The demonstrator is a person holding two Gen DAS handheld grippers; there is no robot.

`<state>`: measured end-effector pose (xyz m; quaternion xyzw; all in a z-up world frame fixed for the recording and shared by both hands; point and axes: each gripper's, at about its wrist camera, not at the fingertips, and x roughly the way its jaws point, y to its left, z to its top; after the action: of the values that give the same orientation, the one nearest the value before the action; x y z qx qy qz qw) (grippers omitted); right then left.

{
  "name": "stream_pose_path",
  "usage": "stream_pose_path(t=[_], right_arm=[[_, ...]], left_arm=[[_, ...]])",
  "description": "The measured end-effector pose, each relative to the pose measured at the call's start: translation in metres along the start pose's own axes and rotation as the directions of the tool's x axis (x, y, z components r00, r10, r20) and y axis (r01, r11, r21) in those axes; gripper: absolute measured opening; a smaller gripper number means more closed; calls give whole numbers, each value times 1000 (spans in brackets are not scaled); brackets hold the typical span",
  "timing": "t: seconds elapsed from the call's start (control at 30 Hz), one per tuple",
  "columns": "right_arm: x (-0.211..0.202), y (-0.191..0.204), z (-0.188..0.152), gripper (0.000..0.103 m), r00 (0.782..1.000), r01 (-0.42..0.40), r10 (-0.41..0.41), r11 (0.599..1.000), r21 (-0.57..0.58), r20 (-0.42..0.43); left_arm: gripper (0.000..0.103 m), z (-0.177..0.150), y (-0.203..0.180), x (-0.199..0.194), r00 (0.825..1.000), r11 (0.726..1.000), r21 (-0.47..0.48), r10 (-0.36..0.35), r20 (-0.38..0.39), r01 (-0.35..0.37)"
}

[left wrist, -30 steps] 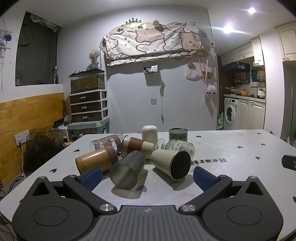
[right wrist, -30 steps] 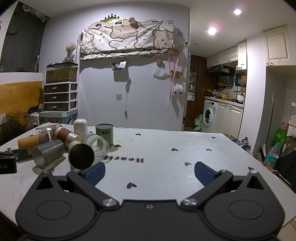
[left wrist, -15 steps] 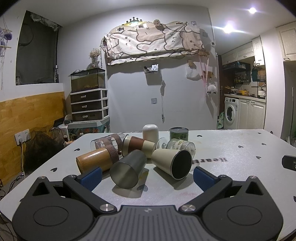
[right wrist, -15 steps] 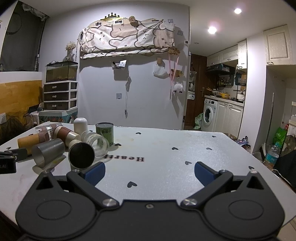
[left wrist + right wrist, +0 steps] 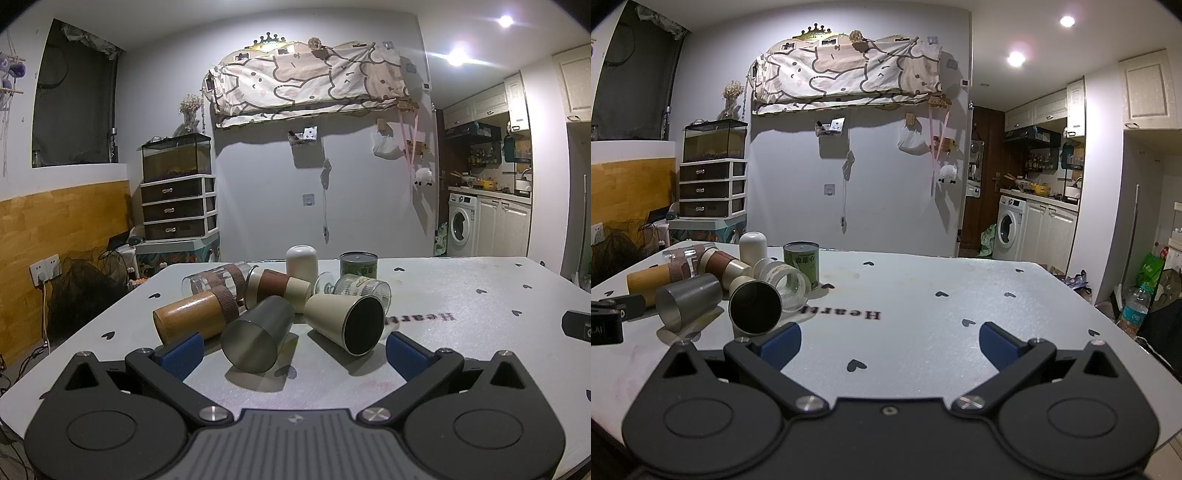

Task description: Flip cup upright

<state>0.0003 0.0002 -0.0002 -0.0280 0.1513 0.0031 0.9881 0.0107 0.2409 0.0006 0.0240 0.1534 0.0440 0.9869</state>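
Several cups lie on their sides in a cluster on the white table (image 5: 461, 295). A grey metal cup (image 5: 258, 338) lies nearest, its base toward me. Beside it lies a cream cup with a dark inside (image 5: 349, 323), a wooden cup with a brown band (image 5: 195, 319), a brown-and-cream cup (image 5: 277, 290) and a clear glass (image 5: 364, 290). My left gripper (image 5: 293, 352) is open, its jaws either side of the grey and cream cups, just short of them. My right gripper (image 5: 890, 341) is open and empty over bare table, right of the cream cup (image 5: 755, 306).
A white cup (image 5: 302, 264) stands mouth down and a green tin (image 5: 358, 264) stands upright behind the cluster. A clear glass with a brown band (image 5: 214, 282) lies at the back left. The table's left edge (image 5: 110, 314) is close. The other gripper's tip (image 5: 576, 325) shows at right.
The left gripper has crept slightly toward the cups. The right gripper has barely moved. No cup has moved.
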Motion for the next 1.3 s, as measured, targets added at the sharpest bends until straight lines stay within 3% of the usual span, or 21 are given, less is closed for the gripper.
stream_pose_path(t=[1.3], right_arm=[[5, 0, -8, 103, 1000, -2, 2, 1000, 1, -9]], left_arm=[[103, -2, 2, 1, 1000, 1000, -3, -1, -7, 1]])
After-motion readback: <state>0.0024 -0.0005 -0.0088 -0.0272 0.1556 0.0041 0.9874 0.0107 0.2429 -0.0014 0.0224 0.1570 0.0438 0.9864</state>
